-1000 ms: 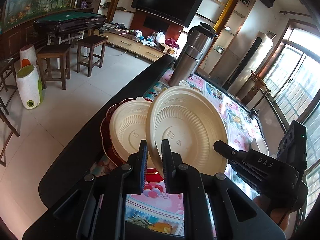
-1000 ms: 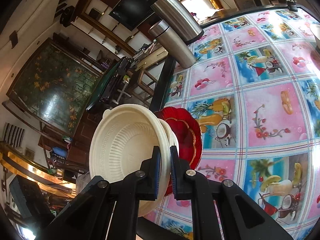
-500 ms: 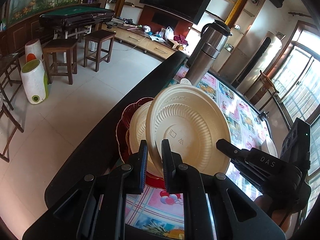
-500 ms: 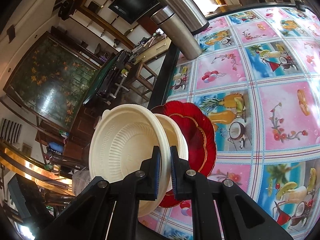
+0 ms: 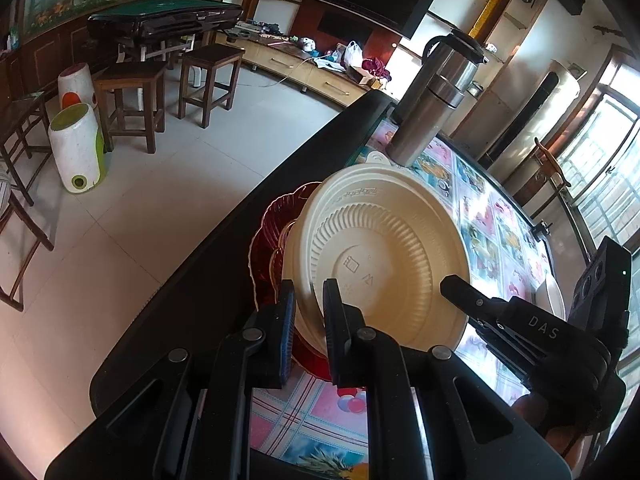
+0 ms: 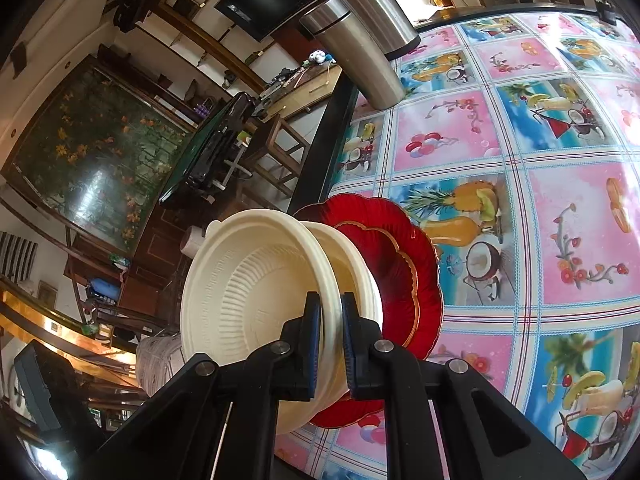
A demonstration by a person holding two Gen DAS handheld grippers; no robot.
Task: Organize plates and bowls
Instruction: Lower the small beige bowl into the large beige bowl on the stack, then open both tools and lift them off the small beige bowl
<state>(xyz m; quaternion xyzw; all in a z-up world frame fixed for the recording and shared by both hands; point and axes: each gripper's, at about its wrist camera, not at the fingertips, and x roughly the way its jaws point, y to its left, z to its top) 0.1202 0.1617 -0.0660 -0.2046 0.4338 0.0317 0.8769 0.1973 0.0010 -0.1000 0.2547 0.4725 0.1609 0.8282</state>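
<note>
Tablecloth [image 6: 520, 128] | both hand-held grippers clamp cream bowl [image 6: 248, 296] rim | now over second bowl [image 6: 352, 264], red plate [image 6: 404, 264]

My right gripper [image 6: 328, 334] pinches the rim of a cream bowl [image 6: 256, 300], tilted on edge over a second cream bowl [image 6: 352, 276] nested in the red plate [image 6: 404, 264] on the fruit-print tablecloth [image 6: 520, 184].
</note>
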